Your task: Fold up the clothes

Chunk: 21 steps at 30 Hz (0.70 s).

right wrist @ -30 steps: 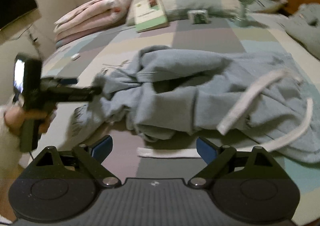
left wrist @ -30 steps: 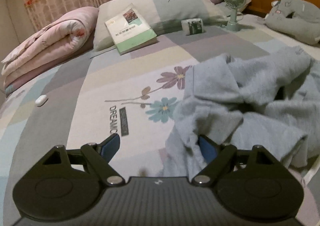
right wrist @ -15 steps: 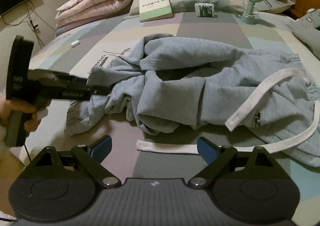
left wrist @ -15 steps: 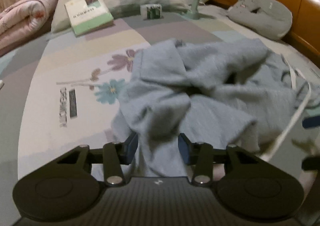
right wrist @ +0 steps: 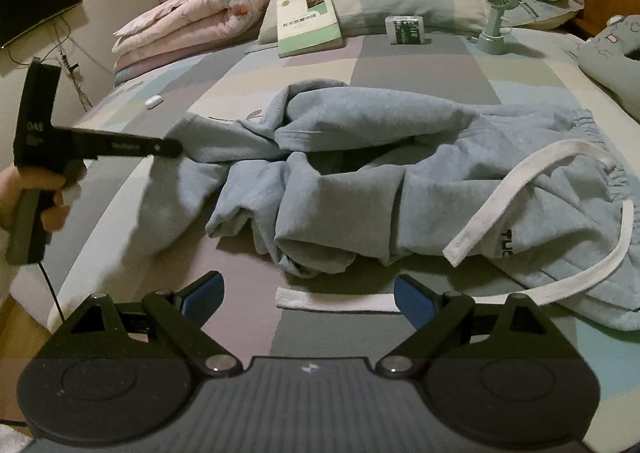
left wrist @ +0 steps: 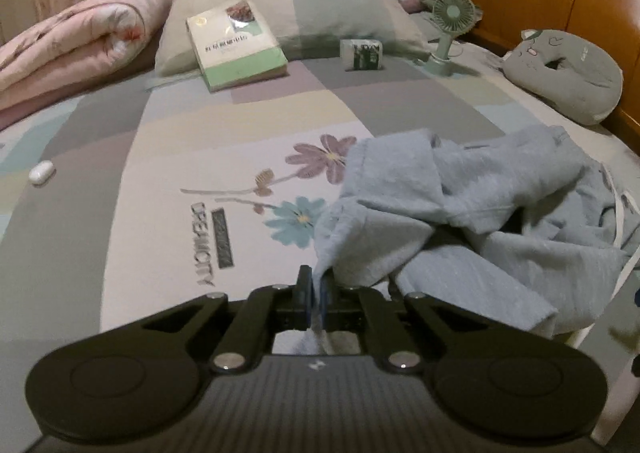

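The left claw (left wrist: 315, 299), wide apart a second ago, has just been closing and is now clamped on an edge of the crumpled grey-blue cotton sweatpants (left wrist: 472, 221), which spread ahead and right of it across the patchwork flowered bed (left wrist: 192, 157). With one end gripped, straightening for the fold can probably begin; the right claw (right wrist: 307, 295) hovers apart, empty, just short of the sweatpants' white drawstring (right wrist: 520, 189).

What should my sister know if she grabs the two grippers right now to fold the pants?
Left gripper: shut on an edge of the grey sweatpants; its jaws have just closed on the cloth.
Right gripper: open, holding nothing, hovering by the white drawstring.
Sweatpants: crumpled in a heap on the bed.
Done: one edge gripped.
Left: grip another part with the right gripper, spread the pants flat, then fold.
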### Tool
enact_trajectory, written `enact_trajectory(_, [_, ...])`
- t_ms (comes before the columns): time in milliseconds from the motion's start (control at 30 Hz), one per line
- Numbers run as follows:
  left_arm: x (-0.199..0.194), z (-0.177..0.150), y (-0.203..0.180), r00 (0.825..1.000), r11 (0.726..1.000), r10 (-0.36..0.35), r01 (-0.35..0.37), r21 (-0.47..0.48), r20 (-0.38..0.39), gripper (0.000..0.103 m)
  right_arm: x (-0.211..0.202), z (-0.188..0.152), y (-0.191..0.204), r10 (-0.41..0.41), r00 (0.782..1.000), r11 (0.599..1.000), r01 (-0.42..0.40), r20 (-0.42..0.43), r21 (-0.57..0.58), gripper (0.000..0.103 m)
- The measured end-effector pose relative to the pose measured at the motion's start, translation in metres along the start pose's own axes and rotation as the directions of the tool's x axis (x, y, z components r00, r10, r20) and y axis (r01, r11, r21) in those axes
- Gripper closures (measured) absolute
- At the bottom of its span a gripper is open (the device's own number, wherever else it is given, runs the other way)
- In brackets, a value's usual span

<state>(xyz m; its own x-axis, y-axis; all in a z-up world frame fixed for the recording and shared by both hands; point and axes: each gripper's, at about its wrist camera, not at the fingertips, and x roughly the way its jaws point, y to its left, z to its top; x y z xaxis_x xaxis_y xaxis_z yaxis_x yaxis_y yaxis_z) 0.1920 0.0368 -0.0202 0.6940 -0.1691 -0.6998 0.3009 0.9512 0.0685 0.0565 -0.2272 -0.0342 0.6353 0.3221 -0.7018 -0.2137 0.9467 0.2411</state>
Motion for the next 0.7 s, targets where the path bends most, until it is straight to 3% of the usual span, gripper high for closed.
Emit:
enact_trajectory(167, [0.012,0.014,0.020,0.995,0.995,0.097,-0.096,0.026,-0.014,0.101,0.000,0.002,-0.002,-0.005,1.000,1.000,0.005,-0.002,0.013,0.008])
enact_trajectory(300, [0.028,0.029,0.050,0.979,0.980,0.198,-0.198,0.015,-0.038,0.101,-0.003,0.005,-0.001,0.010,1.000,1.000,-0.010,0.013,0.011,0.008])
enact_trajectory(700, [0.083,0.086,0.117,0.911,0.916,0.400,-0.401,0.014,-0.104,0.101,0.009,0.009,-0.010,-0.015,1.000,0.999,0.015,-0.001,0.038,0.008])
